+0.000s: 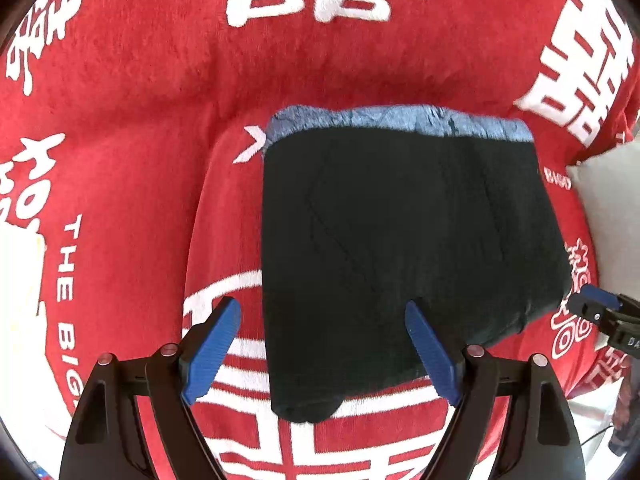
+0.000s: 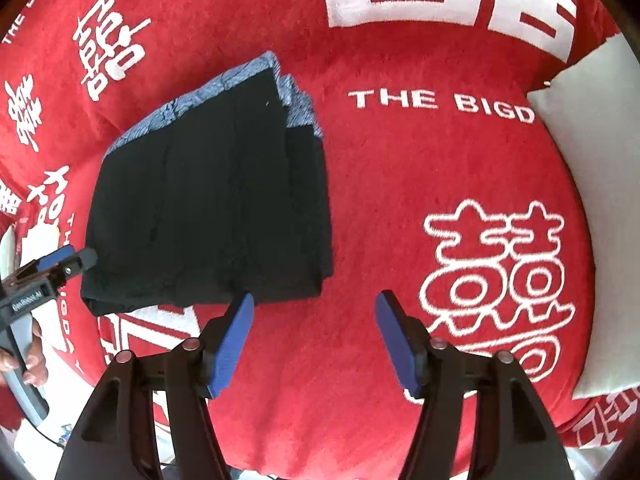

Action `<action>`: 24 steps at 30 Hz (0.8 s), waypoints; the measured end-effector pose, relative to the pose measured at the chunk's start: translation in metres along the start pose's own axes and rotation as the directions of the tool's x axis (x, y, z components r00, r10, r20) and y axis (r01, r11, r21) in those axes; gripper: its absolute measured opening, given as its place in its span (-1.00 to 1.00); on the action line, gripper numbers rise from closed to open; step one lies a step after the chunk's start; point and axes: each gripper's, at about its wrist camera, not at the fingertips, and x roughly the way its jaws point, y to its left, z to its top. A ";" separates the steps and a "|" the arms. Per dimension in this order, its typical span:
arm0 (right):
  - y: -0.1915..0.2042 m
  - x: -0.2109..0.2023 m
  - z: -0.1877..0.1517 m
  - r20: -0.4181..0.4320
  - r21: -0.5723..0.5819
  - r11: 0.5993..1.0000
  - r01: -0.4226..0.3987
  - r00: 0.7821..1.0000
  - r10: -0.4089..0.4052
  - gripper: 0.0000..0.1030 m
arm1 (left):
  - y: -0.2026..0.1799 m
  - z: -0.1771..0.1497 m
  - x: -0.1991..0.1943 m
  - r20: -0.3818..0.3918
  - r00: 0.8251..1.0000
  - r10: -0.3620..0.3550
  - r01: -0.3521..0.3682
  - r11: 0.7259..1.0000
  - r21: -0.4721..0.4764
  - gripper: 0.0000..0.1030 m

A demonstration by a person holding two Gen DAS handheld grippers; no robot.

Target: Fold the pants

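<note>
Two grippers, both spread, pinching nothing. Folded black pants [image 1: 400,248], blue waistband at 12 o'clock, lie flat on plush red blanket [image 1: 140,120]. Left gripper [image 1: 324,348] straddles the near hem; right gripper [image 2: 316,340] over bare blanket at the pants' 5 o'clock. Pale cushion [image 2: 576,184], probably, at 3 o'clock.

Bright, even light washes the red blanket [image 1: 132,128] in both fisheye views, edges bowing into dark corners, white lettering slightly soft, shadows faint.
</note>
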 end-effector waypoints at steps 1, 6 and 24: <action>-0.002 0.000 0.004 0.004 -0.002 1.000 -0.003 1.000 0.003 0.31 | 0.004 0.005 0.001 0.001 1.000 -0.017 0.017 1.000 -0.014 0.66; -0.014 0.001 0.023 0.013 0.043 0.994 -0.100 0.995 0.099 0.33 | 0.017 0.021 0.005 0.003 0.997 -0.075 0.075 0.995 -0.066 0.66; -0.042 0.078 0.082 -0.083 0.140 0.845 -0.517 0.844 0.530 0.46 | 0.055 0.055 0.061 -0.130 0.915 -0.382 0.372 0.923 -0.100 0.66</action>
